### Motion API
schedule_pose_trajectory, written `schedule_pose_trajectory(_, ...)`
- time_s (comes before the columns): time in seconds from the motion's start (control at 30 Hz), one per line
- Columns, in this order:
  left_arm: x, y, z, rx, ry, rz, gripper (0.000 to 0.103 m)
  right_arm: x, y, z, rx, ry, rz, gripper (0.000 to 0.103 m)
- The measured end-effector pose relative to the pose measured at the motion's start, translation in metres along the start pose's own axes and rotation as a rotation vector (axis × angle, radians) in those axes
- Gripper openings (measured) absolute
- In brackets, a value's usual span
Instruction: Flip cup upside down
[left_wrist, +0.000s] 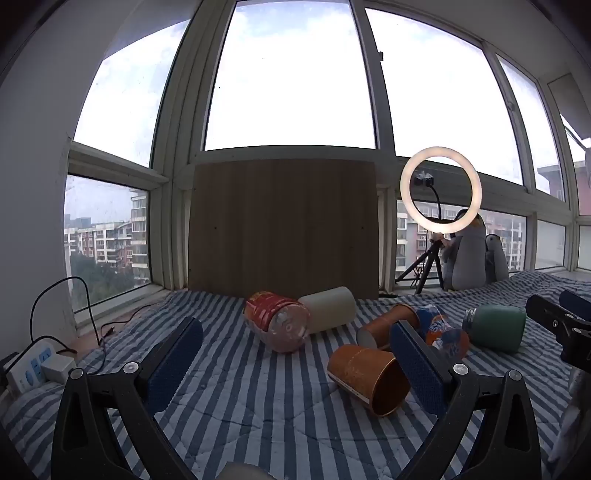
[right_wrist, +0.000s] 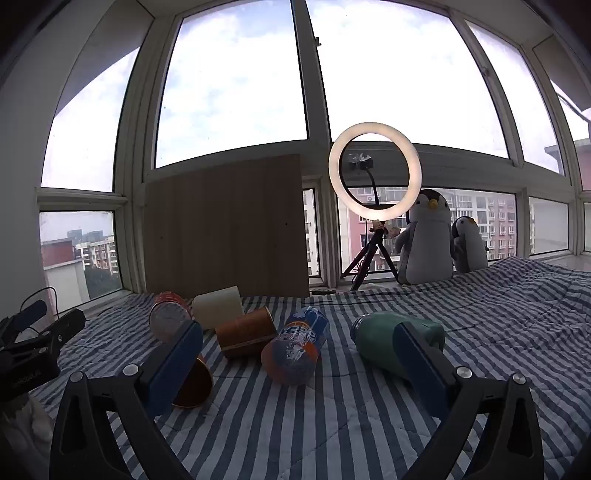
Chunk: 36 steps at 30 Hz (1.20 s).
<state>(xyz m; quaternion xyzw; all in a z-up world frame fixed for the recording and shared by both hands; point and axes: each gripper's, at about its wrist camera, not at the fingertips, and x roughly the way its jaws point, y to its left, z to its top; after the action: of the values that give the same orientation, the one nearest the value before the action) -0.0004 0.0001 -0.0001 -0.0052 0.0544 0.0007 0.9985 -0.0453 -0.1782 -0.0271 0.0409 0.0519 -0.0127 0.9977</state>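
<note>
Several cups lie on their sides on the striped bedcover. An orange cup (left_wrist: 369, 378) lies nearest my left gripper (left_wrist: 299, 354), just left of its right finger; it shows partly hidden behind my right gripper's left finger (right_wrist: 195, 384). A second orange cup (left_wrist: 388, 325) (right_wrist: 245, 332), a red clear cup (left_wrist: 279, 321) (right_wrist: 170, 317), a white cup (left_wrist: 330, 308) (right_wrist: 218, 304), a Fanta-printed cup (left_wrist: 445, 332) (right_wrist: 297, 347) and a green cup (left_wrist: 496, 326) (right_wrist: 384, 338) lie behind. Both grippers are open and empty. My right gripper (right_wrist: 301, 354) faces the Fanta cup.
A wooden board (left_wrist: 282, 225) leans on the window at the back. A ring light on a tripod (right_wrist: 375, 173) and two plush penguins (right_wrist: 430, 240) stand at the back right. A power strip with cable (left_wrist: 31, 365) lies at the left edge.
</note>
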Motion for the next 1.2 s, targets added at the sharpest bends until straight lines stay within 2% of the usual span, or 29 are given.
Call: schedule_pose_trajectory(1.2,0.0002,-0.0014,0.0006,0.011,-0.005,0.000,0.103,0.0018,-0.0043,-0.0015,0.016,0.005,0.003,0.102)
